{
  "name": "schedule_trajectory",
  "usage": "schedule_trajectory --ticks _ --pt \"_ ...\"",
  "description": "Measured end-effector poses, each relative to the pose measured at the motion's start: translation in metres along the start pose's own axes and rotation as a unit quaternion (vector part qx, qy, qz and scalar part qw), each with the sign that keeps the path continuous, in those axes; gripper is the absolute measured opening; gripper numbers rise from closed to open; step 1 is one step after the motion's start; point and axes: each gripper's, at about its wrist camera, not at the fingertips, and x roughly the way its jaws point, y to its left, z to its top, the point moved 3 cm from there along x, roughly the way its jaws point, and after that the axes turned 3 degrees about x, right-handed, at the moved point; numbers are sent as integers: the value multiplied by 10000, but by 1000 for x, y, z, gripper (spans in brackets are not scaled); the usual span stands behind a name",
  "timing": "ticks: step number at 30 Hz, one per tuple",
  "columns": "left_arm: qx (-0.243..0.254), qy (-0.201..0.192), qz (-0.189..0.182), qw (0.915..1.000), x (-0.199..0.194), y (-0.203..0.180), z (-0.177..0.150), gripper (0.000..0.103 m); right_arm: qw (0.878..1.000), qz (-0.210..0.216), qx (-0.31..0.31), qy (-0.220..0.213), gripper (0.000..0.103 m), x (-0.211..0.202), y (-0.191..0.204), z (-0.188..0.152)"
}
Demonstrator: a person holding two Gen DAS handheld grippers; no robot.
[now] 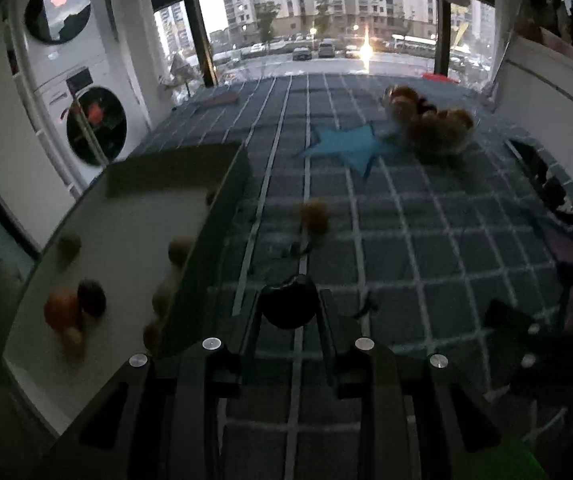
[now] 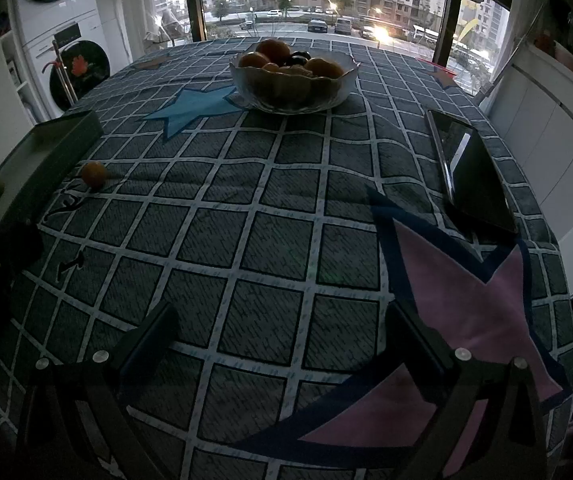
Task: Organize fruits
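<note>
My left gripper (image 1: pixel 290 300) is shut on a dark round fruit (image 1: pixel 288 312), held just above the checked tablecloth and right of a white tray (image 1: pixel 138 232). Several fruits lie in that tray, among them an orange one (image 1: pixel 62 308) and a dark one (image 1: pixel 91 298). A small orange fruit (image 1: pixel 314 216) (image 2: pixel 94 174) sits loose on the cloth beside the tray's wall. At the far side stands a glass bowl (image 2: pixel 246 84) (image 1: pixel 462 142) heaped with orange and dark fruits. My right gripper (image 2: pixel 282 344) hangs open over the cloth with nothing between its fingers.
A dark tablet (image 2: pixel 470 168) lies near the table's right edge. Blue (image 2: pixel 190 110) and pink (image 2: pixel 466 300) star patches are sewn on the cloth. The tray (image 2: pixel 46 140) overhangs the table's left edge. Stacked washing machines (image 1: pixel 86 120) stand beyond it, with windows behind.
</note>
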Motion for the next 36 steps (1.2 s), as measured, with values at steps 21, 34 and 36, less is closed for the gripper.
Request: schedule_trajectory --ticks 21,34,36 --pt "-300 -223 -241 9990 9 6 -19 30 10000 2 1 -2 103 0 0 0" --pt "-334 -221 -292 9988 9 7 -18 30 10000 3 1 -3 103 0 0 0" --pt "-330 -223 -288 9988 9 7 -18 30 10000 3 1 -3 103 0 0 0"
